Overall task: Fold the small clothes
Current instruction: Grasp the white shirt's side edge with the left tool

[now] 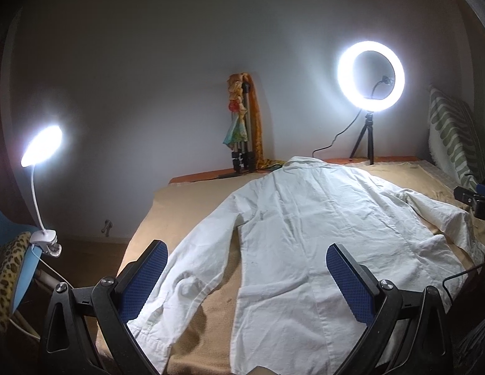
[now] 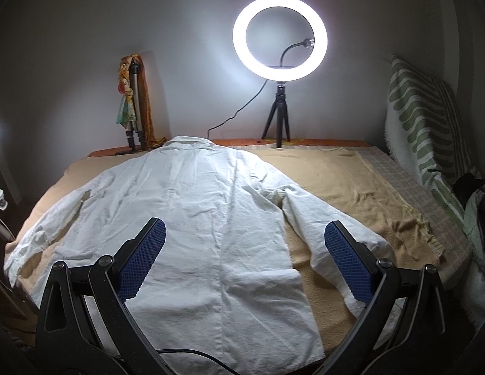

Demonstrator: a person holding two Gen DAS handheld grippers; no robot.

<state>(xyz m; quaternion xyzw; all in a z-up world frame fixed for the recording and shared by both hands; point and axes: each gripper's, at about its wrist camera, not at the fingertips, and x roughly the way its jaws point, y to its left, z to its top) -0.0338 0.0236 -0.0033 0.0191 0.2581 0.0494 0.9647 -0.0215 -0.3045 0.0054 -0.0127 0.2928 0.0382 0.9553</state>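
A white long-sleeved shirt [image 1: 305, 234] lies flat, back up, on a tan blanket [image 1: 186, 206], collar far, hem near, both sleeves spread out. My left gripper [image 1: 247, 284] is open and empty, above the hem's left part and left sleeve. In the right wrist view the same shirt [image 2: 192, 206] fills the middle of the blanket [image 2: 336, 181]. My right gripper [image 2: 244, 259] is open and empty, above the hem's right part and right sleeve. The right gripper's body shows at the left wrist view's right edge [image 1: 475, 200].
A lit ring light on a small tripod [image 2: 280, 40] stands at the far edge, its cable trailing left. A folded tripod with cloth [image 2: 133, 103] leans on the wall. A clip lamp [image 1: 42, 143] shines at left. A striped cushion [image 2: 420, 125] stands at right.
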